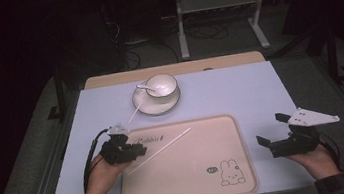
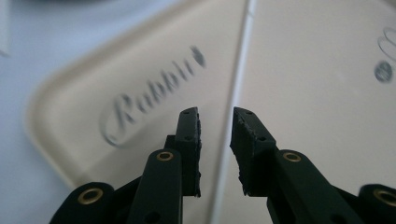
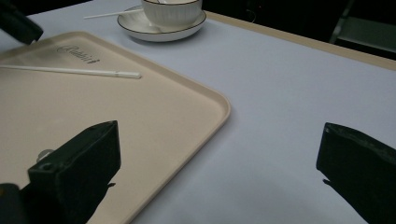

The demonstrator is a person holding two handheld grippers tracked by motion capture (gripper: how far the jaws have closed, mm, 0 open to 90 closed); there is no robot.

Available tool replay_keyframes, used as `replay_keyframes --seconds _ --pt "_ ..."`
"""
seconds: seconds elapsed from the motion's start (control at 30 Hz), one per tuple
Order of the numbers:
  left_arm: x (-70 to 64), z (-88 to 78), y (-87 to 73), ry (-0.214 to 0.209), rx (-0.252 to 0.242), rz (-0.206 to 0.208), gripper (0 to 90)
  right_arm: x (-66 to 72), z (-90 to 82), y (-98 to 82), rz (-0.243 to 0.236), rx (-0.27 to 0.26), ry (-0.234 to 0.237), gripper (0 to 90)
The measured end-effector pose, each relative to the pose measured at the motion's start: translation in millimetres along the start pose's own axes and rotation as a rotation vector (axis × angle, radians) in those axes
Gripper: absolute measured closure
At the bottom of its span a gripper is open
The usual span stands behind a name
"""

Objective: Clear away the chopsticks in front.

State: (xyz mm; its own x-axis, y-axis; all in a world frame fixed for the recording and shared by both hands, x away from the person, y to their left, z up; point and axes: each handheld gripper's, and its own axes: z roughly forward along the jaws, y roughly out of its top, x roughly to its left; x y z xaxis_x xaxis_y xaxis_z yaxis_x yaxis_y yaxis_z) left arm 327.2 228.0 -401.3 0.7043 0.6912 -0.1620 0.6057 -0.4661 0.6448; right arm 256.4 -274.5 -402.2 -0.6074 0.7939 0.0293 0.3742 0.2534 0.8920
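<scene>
Pale lilac table (image 1: 240,93), dark room around it. Long thin white stick (image 1: 159,150) lies on the beige rabbit-print tray (image 1: 191,185); left gripper (image 2: 216,122) slightly parted around it, not pinching. Right gripper (image 3: 217,154) gapes wide, holding nothing.

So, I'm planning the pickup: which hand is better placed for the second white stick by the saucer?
Probably left: the left gripper sits nearer that stick; the right gripper hovers beyond the tray.
</scene>
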Motion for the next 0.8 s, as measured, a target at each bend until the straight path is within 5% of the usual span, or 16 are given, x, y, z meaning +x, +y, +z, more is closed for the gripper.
replay_keyframes --seconds 0.43,0.8 --pt "66.1 24.5 70.8 0.156 -0.065 -0.01 70.3 -1.5 0.6 -1.1 0.005 0.003 0.002 0.0" --pt "94.4 56.5 99.1 0.204 -0.057 -0.012 67.7 -4.5 -0.6 -2.9 0.013 0.003 0.003 0.0"
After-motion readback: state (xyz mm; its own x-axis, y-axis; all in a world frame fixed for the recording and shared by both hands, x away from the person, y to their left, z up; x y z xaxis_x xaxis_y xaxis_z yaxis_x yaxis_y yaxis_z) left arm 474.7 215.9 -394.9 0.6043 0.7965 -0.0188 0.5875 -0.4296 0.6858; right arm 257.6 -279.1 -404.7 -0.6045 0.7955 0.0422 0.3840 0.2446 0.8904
